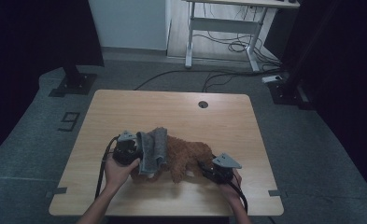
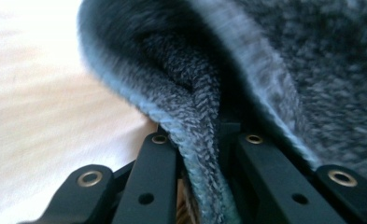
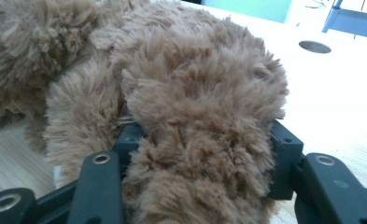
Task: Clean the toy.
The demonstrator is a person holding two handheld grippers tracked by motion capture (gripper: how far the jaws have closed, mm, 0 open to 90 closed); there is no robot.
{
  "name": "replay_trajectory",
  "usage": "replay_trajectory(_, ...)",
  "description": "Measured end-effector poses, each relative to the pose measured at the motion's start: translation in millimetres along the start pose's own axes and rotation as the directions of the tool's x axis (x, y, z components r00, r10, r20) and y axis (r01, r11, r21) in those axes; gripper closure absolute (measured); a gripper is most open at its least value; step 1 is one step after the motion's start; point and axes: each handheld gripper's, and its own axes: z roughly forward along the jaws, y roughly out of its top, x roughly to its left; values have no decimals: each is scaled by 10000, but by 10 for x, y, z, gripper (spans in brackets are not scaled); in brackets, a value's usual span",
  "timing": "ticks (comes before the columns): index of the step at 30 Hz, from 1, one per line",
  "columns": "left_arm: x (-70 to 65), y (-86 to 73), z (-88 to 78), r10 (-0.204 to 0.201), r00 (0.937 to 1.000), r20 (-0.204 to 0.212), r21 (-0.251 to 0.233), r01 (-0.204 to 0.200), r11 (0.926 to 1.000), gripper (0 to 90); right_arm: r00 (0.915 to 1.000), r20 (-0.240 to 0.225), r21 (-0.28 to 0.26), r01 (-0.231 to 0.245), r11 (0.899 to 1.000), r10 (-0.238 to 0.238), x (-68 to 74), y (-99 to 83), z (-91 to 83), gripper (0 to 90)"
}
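A brown furry plush toy (image 1: 188, 157) lies on the wooden table (image 1: 172, 112) near its front edge. A grey fleecy cloth (image 1: 154, 148) is draped over the toy's left end. My left gripper (image 1: 133, 150) is shut on a fold of that cloth (image 2: 195, 140), which runs pinched between the two black jaws. My right gripper (image 1: 205, 168) is shut on the toy's right end, and thick brown fur (image 3: 204, 154) bulges between its jaws. Each gripper is held by a hand that comes in from the bottom.
A round cable hole (image 1: 203, 104) sits near the table's far edge. Beyond the table stand a white desk frame (image 1: 223, 28) with loose cables on the floor, and black stand bases (image 1: 74, 84) at left and right.
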Motion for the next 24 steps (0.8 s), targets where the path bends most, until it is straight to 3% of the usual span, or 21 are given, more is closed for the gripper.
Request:
replay_trajectory(3,50,-98,26,-204,9998,82,155,203,9997,818,10000,-11,-2,-13,10000,13,0,0,-1,457)
replay_trajectory(6,127,-210,73,-681,9971,331,293,672,9973,818,10000,-13,2,-6,10000,6,0,-2,-5,457)
replay_trajectory(10,153,-203,120,-908,9943,562,524,879,9948,818,9999,-61,-5,-113,9999,113,-2,-4,-8,455)
replay_trajectory(17,184,-221,163,-953,9937,588,740,909,9931,818,9979,-481,108,-427,9990,432,-45,-4,-44,416)
replay_trajectory(20,217,-269,176,-1132,9915,648,756,1082,9912,818,9933,-780,287,-836,9961,856,-69,6,-60,319)
replay_trajectory(23,220,-307,193,-1313,9879,830,638,1262,9899,819,9868,-1005,459,-1230,9913,1271,-99,15,-57,277)
replay_trajectory(24,210,-311,204,-1340,9868,910,626,1287,9897,820,9791,-1162,705,-1595,9847,1669,-138,25,-39,228)
